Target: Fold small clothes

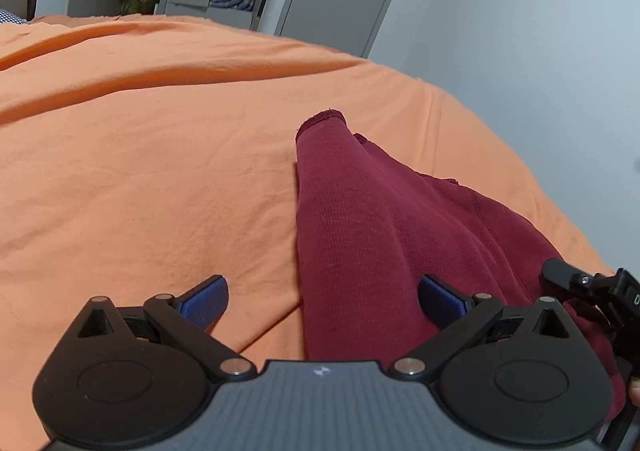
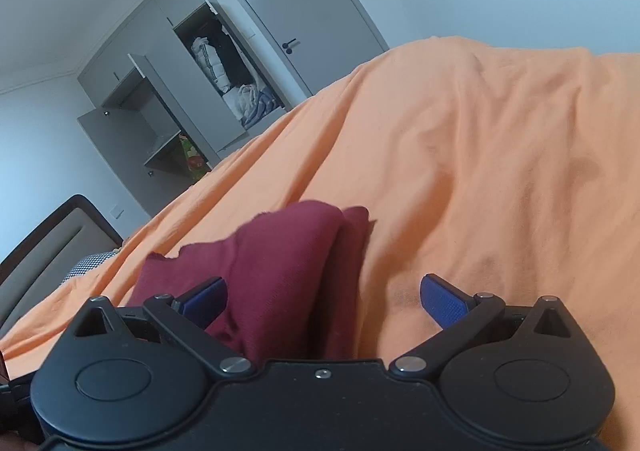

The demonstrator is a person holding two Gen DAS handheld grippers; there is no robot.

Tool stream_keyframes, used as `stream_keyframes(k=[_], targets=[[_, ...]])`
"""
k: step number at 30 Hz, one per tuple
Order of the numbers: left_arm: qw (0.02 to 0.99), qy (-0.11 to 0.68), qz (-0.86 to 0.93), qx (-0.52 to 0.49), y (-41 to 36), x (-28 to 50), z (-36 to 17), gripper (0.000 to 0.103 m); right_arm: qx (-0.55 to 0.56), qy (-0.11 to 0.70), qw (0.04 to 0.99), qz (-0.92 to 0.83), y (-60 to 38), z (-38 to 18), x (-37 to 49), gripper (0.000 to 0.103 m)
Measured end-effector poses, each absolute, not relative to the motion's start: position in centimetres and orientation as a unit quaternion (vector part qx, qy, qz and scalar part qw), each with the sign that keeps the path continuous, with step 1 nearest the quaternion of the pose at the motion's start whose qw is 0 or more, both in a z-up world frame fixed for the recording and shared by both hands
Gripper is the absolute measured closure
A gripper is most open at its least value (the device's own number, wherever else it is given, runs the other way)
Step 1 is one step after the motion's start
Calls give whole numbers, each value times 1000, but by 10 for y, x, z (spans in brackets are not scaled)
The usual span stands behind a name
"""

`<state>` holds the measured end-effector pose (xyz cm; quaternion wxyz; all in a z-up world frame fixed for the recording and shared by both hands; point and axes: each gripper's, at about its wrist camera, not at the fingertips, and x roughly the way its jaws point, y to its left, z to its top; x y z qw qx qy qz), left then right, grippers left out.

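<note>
Orange sheet [image 1: 160, 139] covers the whole bed, a bit wrinkled, with pale walls behind and a grey wardrobe [image 2: 168, 91] standing with its doors open, clothes [image 2: 224, 63] hanging and piled inside. A closed grey door [image 2: 304, 11] with a dark handle sits next to it, and a padded headboard [image 2: 44, 247] shows at the far left in the right wrist view.

On the sheet lies a dark red garment [image 1: 360, 235], ribbed knit, soft looking. It's bunched lengthwise so a narrow tube-like end with a stitched hem points away from the cameras, and a seam line runs down the flatter part beside it. In the right wrist view it looks folded over on itself with a ragged edge on the left.

Left gripper [image 1: 322, 301] has its jaws wide, blue pads on either side of the near end of the garment, nothing pinched. Right gripper [image 2: 322, 301] is also spread wide, left pad over the red fabric, right pad over bare sheet.

Only marking I can spot is a small light logo on the left gripper's grey body, can't read it. The right gripper's black linkage pokes into the left wrist view at the far right edge.
</note>
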<state>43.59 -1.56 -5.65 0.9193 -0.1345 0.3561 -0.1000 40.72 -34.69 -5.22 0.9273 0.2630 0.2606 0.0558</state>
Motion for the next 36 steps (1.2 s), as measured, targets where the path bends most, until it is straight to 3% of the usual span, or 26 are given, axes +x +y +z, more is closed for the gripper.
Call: stream_keyframes(k=[10,36], targets=[[923,346,-102,-131,-16,437,-59,0,236,227,942,74,-337,-64,382,2],[924,346,-102,-128,-15,435,-59,0,237,230,941,70,-336,-68,385,1]])
